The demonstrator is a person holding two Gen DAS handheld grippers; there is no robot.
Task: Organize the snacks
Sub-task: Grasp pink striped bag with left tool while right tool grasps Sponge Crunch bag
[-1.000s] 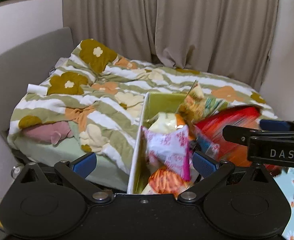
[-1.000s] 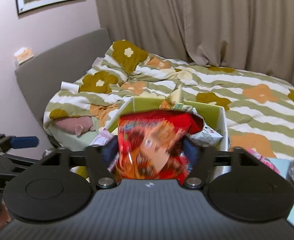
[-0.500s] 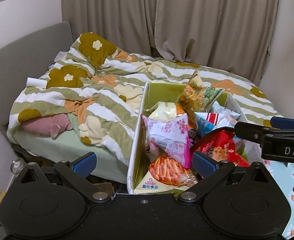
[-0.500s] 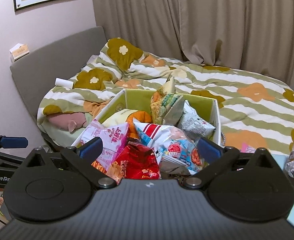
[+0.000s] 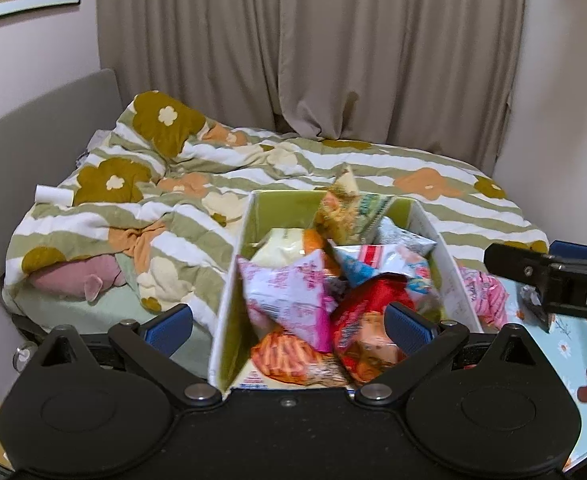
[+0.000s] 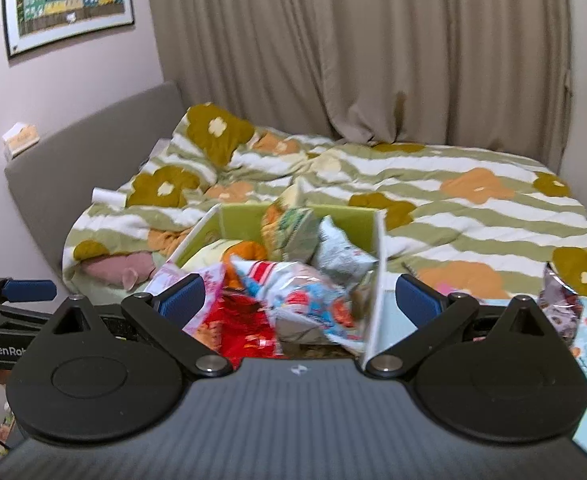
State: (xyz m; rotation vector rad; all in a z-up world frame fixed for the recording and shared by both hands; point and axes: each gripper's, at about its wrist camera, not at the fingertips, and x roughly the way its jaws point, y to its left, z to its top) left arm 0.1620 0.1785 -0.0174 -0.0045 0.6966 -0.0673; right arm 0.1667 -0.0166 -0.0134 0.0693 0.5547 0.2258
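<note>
A white box with a green inside [image 5: 233,280] stands in front of me, heaped with several snack bags. A red bag [image 5: 365,320] lies near its front, beside a pink bag [image 5: 293,300] and an orange one [image 5: 285,356]. My left gripper [image 5: 289,326] is open just before the box, holding nothing. My right gripper [image 6: 299,300] is open too, over the front right of the box [image 6: 377,280], with the red bag [image 6: 241,328] lying loose below it. A blue, white and red bag [image 6: 305,292] sits on top.
A pink packet [image 5: 485,296] and a purple-silver bag [image 6: 561,304] lie outside the box on a light blue flowered table [image 5: 565,332]. Behind is a bed with a flowered quilt [image 5: 293,168], a grey headboard [image 6: 93,140] and curtains.
The right gripper held the red bag a second ago; it has let it go into the box, opened, and drawn back to the right. The left gripper stayed open.
</note>
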